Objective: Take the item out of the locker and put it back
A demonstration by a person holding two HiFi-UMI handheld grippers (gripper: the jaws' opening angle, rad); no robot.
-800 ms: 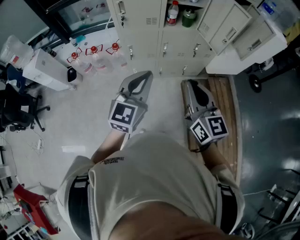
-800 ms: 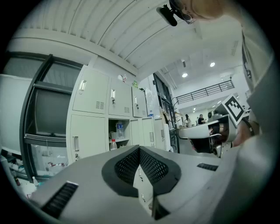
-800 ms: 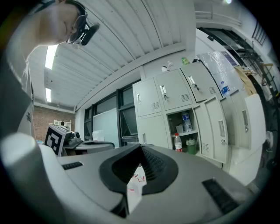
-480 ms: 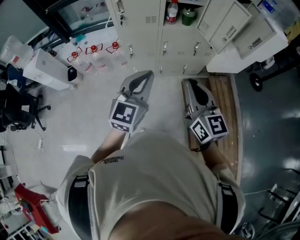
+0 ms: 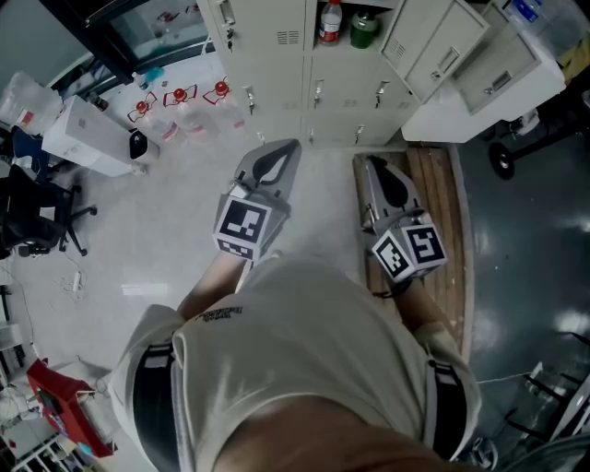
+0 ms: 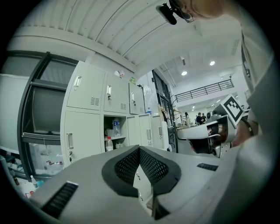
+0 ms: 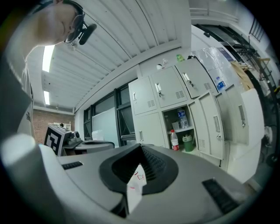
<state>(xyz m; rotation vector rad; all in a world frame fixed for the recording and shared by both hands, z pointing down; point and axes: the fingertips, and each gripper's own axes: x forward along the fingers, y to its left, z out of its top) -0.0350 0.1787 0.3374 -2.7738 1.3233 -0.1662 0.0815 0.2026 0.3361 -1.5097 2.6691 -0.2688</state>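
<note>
Both claws are clenched and empty. The left gripper has its tips together with nothing between them, and the right gripper is the same. Both are held level and point at 12 toward the locker, well short of it.

The open compartment is at 12 in the head view, with its door swung out on the 3 o'clock side. On the lower shelf stand a red-cap bottle and a green jar just beside it at its 3 o'clock. A second bottle sits on the shelf above. Nothing is out yet, so I read this as the approach step. I can't tell which item is the target.

How to do it well, as I judge it:
- Step in square to the compartment and keep the claws level.
- Use the right gripper, since the items sit around 1–2 o'clock off its tips.
- Release the jaws before entering, not inside the compartment.
- Come in clear of the door edge.
- Straddle the one item mid-body and don't nudge its neighbour; the two stand close.
- Clench firmly and lift slightly before pulling back over the shelf lip.
- Keep the left gripper clear at 9.
</note>
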